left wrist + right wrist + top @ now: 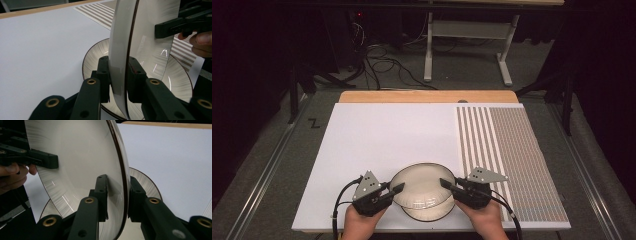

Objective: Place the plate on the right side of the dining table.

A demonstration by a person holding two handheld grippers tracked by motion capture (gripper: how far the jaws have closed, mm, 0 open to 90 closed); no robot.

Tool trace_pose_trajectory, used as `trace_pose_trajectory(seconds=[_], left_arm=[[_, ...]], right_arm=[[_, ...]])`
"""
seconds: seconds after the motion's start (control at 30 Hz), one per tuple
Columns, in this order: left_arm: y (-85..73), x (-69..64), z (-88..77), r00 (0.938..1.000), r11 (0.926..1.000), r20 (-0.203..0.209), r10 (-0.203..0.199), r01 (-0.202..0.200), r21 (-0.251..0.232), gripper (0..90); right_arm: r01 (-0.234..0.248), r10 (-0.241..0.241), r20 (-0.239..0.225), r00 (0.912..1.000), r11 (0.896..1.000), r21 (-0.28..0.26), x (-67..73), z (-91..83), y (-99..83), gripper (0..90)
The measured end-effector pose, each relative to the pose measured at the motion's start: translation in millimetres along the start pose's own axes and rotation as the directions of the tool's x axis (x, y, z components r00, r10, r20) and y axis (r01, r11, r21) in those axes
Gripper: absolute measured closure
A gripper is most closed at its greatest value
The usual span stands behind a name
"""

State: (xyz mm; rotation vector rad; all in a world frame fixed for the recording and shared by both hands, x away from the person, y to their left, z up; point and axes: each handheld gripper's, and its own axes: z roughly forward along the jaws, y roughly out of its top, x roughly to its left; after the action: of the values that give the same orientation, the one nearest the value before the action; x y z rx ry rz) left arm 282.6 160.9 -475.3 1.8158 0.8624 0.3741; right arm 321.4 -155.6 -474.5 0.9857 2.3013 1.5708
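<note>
A cream plate (421,184) with a dark rim is held a little above the white board, tilted, over a second matching plate (428,214) that lies flat beneath it. My left gripper (396,189) is shut on the upper plate's left rim, and my right gripper (446,183) is shut on its right rim. In the left gripper view the jaws (118,62) pinch the upper plate (147,45) edge-on, with the lower plate (93,60) behind. In the right gripper view the jaws (117,182) clamp the upper plate (82,152), and the lower plate (146,182) shows past it.
The white board (377,140) covers most of the table, with a striped and gridded mat (512,150) along its right side. A wooden strip (427,96) runs along the far edge. Cables (382,65) and a table frame (467,45) stand on the floor beyond.
</note>
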Motion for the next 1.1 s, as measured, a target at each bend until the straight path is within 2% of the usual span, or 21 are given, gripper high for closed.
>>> trace_pose_trajectory(seconds=[0.4,1.1], left_arm=[[2.7,-2.5,-0.5,0.9998,0.9994,0.001,-0.018,0.018,-0.028,75.4],[12.9,-14.0,6.1,0.9985,0.9979,-0.04,-0.037,0.035,-0.054,72.6]], right_arm=[[0.018,-0.018,0.013,0.9998,0.999,-0.046,2.4,-8.4,4.1,77.5],[0.034,-0.031,0.063,0.9976,0.998,-0.05,5.7,-23.2,9.9,78.1]])
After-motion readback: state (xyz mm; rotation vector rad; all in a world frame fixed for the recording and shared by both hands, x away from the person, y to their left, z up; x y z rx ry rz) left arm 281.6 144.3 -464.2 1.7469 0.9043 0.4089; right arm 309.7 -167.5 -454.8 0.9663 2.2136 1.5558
